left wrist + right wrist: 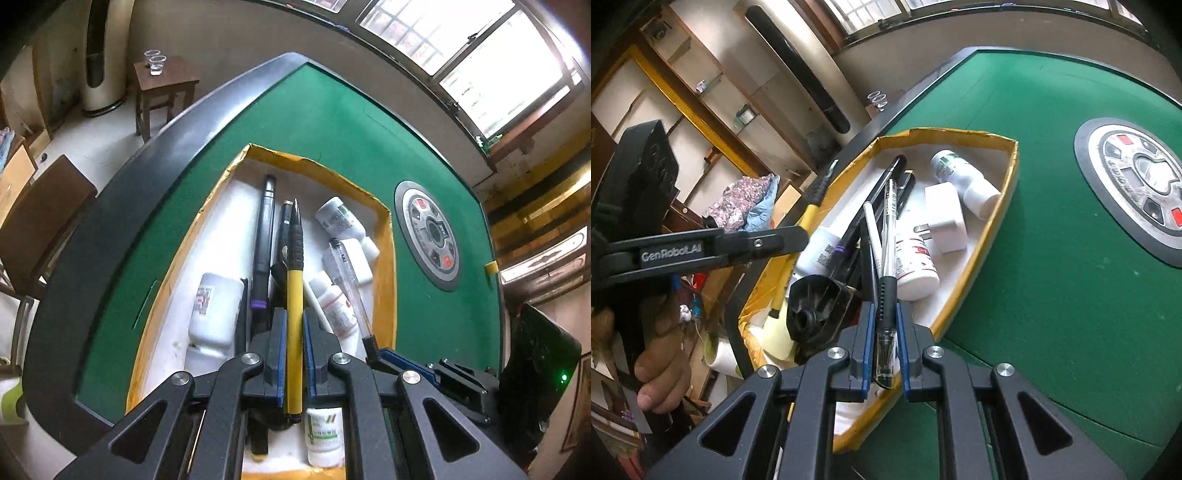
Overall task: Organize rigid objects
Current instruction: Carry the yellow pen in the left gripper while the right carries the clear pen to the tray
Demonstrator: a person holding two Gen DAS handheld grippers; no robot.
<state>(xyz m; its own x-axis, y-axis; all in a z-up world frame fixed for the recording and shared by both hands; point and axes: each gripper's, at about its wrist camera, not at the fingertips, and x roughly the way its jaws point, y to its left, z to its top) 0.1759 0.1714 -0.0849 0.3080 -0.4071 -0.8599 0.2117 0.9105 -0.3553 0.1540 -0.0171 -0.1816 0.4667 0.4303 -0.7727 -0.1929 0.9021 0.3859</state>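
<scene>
Left wrist view, left to right: dark padded rim of the green table [332, 122], then a white foam box [236, 184] with yellow tape on its rim, sitting on the felt. Inside at left, a white bottle [214, 310] lying down, next to it a long black marker [264, 243] with a purple band. Left gripper [294, 321] is clamped tight on a yellow pencil [294, 332] with a black grip, held over the box, tip pointing away along the fingers. Right of it, a clear pen [888, 229] is pinched by the right gripper [885, 314], jaws nearly closed on its barrel near the black grip, also over the box. More white bottles [338, 218] and a white charger plug [945, 218] lie in the box's right half. Further right, a round control panel [430, 240] set in the felt, well apart from the box.

Right wrist view: a hand [661, 354] at far left holds the left gripper's handle; a black ribbed piece [820, 310] sits at the near end of the box.
</scene>
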